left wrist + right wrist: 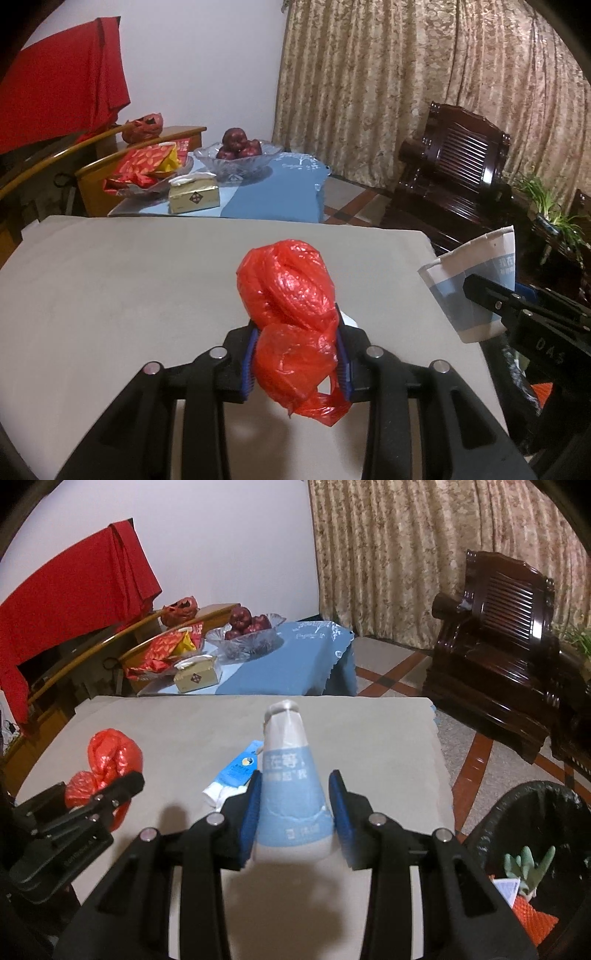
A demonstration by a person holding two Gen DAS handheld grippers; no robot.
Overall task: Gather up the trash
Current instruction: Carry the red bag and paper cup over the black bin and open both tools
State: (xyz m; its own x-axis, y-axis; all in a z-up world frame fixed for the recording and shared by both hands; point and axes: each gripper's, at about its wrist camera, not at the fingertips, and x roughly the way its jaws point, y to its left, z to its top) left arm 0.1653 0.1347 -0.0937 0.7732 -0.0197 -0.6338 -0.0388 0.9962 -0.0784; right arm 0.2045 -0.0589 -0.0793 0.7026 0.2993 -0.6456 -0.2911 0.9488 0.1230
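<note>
Left gripper (301, 354) fingers clamp a crumpled red plastic bag (291, 295), bulk sticking out forward past the tips, lifted above the grey counter (110, 277). Right gripper (295, 812) fingers squeeze a squashed blue-white paper cup (286, 771), long axis along the fingers, one end pointing far. Black-lined trash bin (535, 812) sits near right, below counter edge; right hand is closer. Blue wrapper (236, 771) lies on counter, just left of the cup.

You've got a crinkly, glossy plastic bag (290, 295), a matt paper cup (291, 775), a matt cloth tabletop (129, 277).
</note>
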